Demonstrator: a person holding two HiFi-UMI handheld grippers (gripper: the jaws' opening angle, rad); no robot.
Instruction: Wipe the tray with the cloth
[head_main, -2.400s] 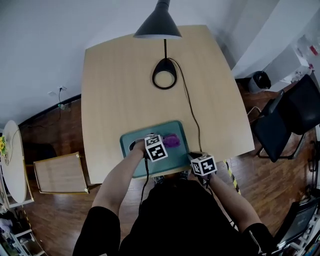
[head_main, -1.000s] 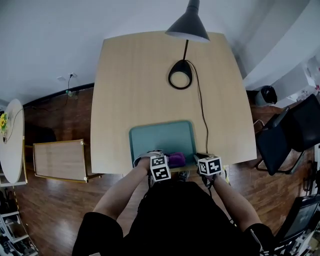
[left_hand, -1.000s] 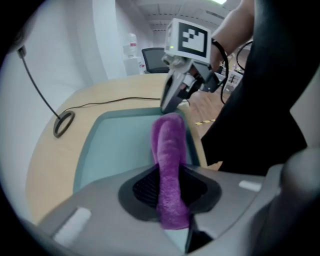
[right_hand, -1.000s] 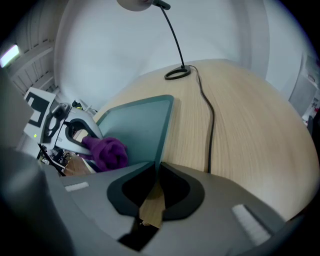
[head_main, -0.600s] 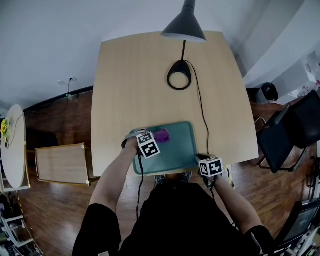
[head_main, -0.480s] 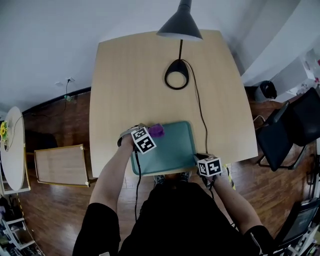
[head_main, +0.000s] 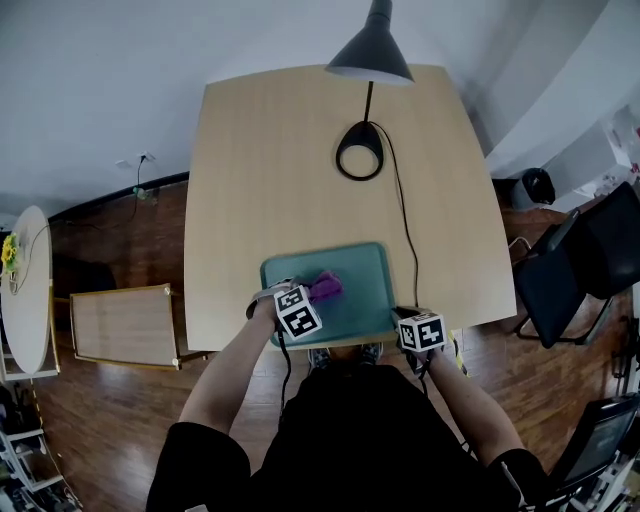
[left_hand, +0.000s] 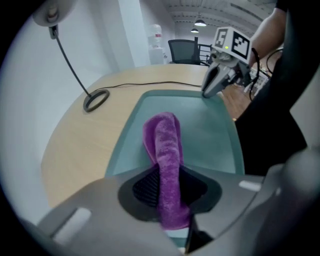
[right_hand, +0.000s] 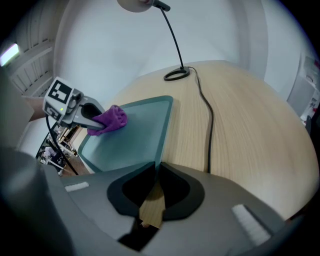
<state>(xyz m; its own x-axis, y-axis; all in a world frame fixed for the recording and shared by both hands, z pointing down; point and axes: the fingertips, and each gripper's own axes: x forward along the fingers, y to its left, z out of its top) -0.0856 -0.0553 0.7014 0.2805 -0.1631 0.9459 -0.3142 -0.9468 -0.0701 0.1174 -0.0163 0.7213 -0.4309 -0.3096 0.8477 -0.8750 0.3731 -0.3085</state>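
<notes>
A teal tray (head_main: 362, 272) lies at the near edge of the wooden table. My left gripper (head_main: 314, 297) is shut on a purple cloth (head_main: 327, 286) and holds it down on the tray's near-left part. In the left gripper view the cloth (left_hand: 166, 150) runs up between the pads onto the tray (left_hand: 212, 131). My right gripper (head_main: 402, 319) is shut on the tray's near-right corner rim, seen in its own view as jaws closed (right_hand: 155, 172) on the tray (right_hand: 132, 137). That view also shows the left gripper (right_hand: 96, 121) with the cloth (right_hand: 113, 118).
A black desk lamp stands on a ring base (head_main: 362, 160) at the table's far side, with its shade (head_main: 370, 58) overhead and its cable (head_main: 405, 235) running past the tray's right side. A black chair (head_main: 575, 255) stands at right. A wooden panel (head_main: 120, 325) rests on the floor at left.
The left gripper carried the cloth from the tray's near edge to its far-left corner, then back toward me and to the right. The right gripper has not moved.
</notes>
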